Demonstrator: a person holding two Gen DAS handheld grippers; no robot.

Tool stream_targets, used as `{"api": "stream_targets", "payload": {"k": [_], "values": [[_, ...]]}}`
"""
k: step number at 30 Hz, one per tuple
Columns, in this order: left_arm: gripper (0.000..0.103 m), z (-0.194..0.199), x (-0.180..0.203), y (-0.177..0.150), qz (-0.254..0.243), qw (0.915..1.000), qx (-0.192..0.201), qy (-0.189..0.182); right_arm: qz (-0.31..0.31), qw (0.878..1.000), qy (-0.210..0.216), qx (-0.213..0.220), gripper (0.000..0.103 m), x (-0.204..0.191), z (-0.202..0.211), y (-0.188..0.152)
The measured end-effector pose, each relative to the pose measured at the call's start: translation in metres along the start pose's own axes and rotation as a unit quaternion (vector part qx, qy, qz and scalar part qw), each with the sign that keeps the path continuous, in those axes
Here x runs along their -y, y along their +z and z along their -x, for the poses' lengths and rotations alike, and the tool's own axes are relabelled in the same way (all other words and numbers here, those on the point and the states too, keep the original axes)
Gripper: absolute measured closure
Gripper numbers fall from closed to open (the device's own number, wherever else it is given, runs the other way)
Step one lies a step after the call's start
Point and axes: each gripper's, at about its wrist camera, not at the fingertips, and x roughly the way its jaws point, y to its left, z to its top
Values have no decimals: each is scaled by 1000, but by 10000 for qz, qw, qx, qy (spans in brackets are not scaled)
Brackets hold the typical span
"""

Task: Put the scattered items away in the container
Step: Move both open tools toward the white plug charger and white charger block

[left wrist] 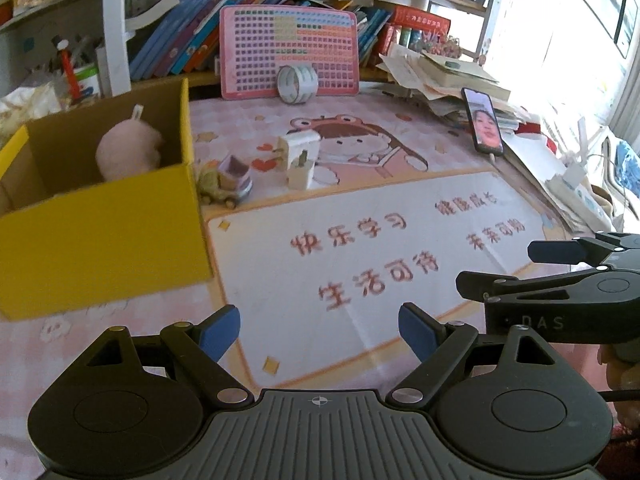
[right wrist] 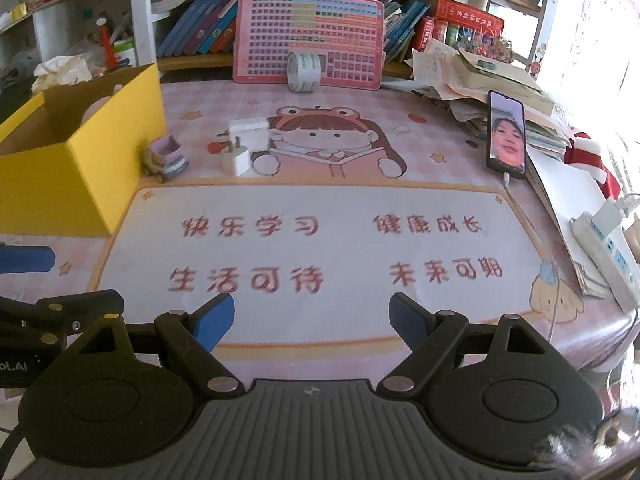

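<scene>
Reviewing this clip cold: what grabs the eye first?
The yellow cardboard box at the left, a pink plush toy already inside. Beside it on the pink cartoon desk mat stand a small toy truck and two white chargers. A tape roll leans further back.

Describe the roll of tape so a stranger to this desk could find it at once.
Start at the pink chart board propped against the row of books at the back of the desk. The roll of tape stands on edge right in front of it, on the pink desk mat. It is the only hollow ring there; the white chargers nearer the yellow box are blocky.
</scene>
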Motion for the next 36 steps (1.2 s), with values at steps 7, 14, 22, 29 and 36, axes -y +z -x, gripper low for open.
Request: {"api": "stream_targets", "payload": {"k": [7,14,22,29,36], "values": [[16,-33,14,30,15,10000,40,20,89,9999,66,98,19,29,-27,31],[16,-60,25,54,170,9996,20,233,156,9994,274,135,19,58,-57,62],[16,-80,33,74,326,9971,4,684,333,9970,680,174,19,75,-87,88],[18,-92,37,82,258,9931,18,1147,628,9921,993,433,19,75,-104,105],[39,-111,32,92,209,9894,11,1440,658,9869,1410,436,21,72,-125,124]]}}
